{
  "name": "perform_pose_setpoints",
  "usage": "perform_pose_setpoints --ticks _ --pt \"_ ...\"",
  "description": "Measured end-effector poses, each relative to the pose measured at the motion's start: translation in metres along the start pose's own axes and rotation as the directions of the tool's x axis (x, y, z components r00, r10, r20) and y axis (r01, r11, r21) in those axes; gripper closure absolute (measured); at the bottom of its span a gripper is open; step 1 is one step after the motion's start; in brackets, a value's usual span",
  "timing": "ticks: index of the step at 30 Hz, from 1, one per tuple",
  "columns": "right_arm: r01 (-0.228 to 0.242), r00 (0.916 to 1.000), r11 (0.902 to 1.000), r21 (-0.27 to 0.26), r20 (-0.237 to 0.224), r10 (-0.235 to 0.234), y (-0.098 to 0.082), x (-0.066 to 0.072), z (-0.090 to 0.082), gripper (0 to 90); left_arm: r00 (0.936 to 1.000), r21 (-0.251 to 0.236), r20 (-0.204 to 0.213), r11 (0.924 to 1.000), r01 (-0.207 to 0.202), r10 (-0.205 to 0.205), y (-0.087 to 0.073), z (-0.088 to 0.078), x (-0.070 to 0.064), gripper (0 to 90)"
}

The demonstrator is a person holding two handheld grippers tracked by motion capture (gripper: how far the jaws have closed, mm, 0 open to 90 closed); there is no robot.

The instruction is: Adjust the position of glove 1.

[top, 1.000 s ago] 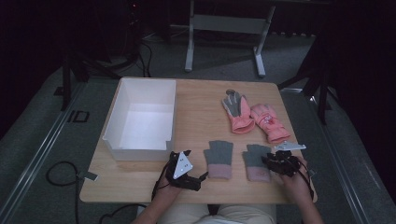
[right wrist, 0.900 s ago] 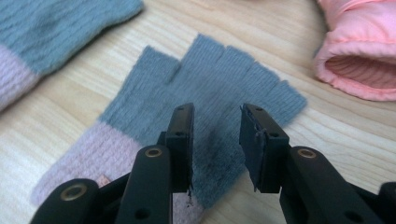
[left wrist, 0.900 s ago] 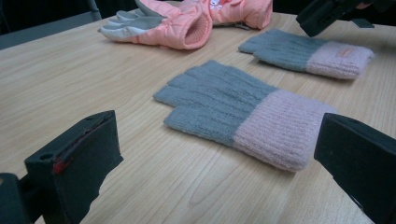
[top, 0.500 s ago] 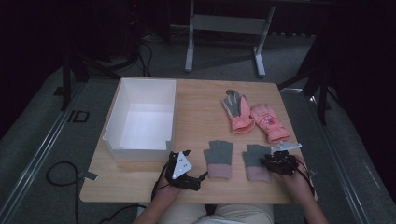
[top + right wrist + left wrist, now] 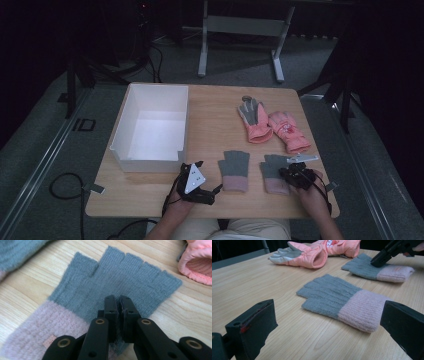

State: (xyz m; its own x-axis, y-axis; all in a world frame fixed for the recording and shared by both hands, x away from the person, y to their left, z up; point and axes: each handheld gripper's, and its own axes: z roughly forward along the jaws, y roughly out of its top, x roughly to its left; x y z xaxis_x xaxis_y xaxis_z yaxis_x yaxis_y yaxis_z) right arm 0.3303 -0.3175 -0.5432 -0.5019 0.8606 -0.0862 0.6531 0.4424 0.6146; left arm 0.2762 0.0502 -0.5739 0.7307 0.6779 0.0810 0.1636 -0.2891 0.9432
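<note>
The right gripper (image 5: 296, 174) stood over the right grey glove (image 5: 273, 172), the one with the pink cuff that lay at the near edge of the table (image 5: 215, 112), to the right of the white box (image 5: 152, 127). Compared with the earlier pictures, its jaws had just been closing: in the right gripper view they were pressed together and a small fold of the grey knit of this glove (image 5: 120, 290) was pinched between them. The glove itself was flat on the wood at the same place as before, and the right hand (image 5: 312, 197) had hardly changed its position. The left gripper (image 5: 196, 179) rested just in front of the white box, at the near corner of it, where it also was a second ago. In the left gripper view its jaws were wide apart with nothing between them, and they looked toward the left grey glove (image 5: 342, 300), which lay between the two grippers, near the box and apart from the right glove. The two pink gloves (image 5: 272, 127) lay side by side farther from the person, to the right of the box, and they were not moved since the earlier frames.
</note>
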Motion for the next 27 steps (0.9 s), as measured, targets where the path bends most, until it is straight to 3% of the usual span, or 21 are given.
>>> perform_pose_setpoints --ticks 4,6,8,11,15,20,27 --pt "-0.016 0.9999 0.9997 -0.021 -0.003 0.016 0.002 0.001 -0.007 85.8 1.0000 -0.003 0.004 1.0000 0.008 -0.008 0.000 0.000 0.001 0.0" --pt "-0.018 0.9998 0.9979 -0.063 -0.011 0.018 0.010 0.000 -0.022 85.9 1.0000 -0.003 0.005 1.0000 0.008 -0.008 0.000 0.000 0.001 0.0" --pt "-0.028 0.9995 0.9972 -0.070 -0.017 0.027 0.014 -0.001 -0.028 86.0 1.0000 -0.003 0.005 1.0000 0.005 -0.005 0.000 0.000 0.001 0.0" --pt "-0.053 0.9982 0.9897 -0.133 -0.036 0.048 0.034 0.001 -0.046 86.0 1.0000 -0.003 0.005 1.0000 0.003 -0.003 0.000 0.000 0.000 0.0" --pt "-0.068 0.9958 0.9782 -0.196 -0.074 0.054 0.055 0.010 -0.054 85.9 1.0000 -0.002 0.007 1.0000 0.004 -0.004 0.000 0.000 0.001 0.0" --pt "-0.086 0.9901 0.9694 -0.230 -0.128 0.058 0.077 0.033 -0.049 86.0 0.9999 -0.007 0.009 1.0000 0.004 -0.004 0.000 0.000 0.001 0.0" --pt "-0.059 0.9768 0.9770 -0.205 -0.214 0.014 0.088 0.067 -0.023 85.9 0.9999 -0.010 0.009 0.9999 0.005 -0.005 0.000 -0.001 0.001 0.0"
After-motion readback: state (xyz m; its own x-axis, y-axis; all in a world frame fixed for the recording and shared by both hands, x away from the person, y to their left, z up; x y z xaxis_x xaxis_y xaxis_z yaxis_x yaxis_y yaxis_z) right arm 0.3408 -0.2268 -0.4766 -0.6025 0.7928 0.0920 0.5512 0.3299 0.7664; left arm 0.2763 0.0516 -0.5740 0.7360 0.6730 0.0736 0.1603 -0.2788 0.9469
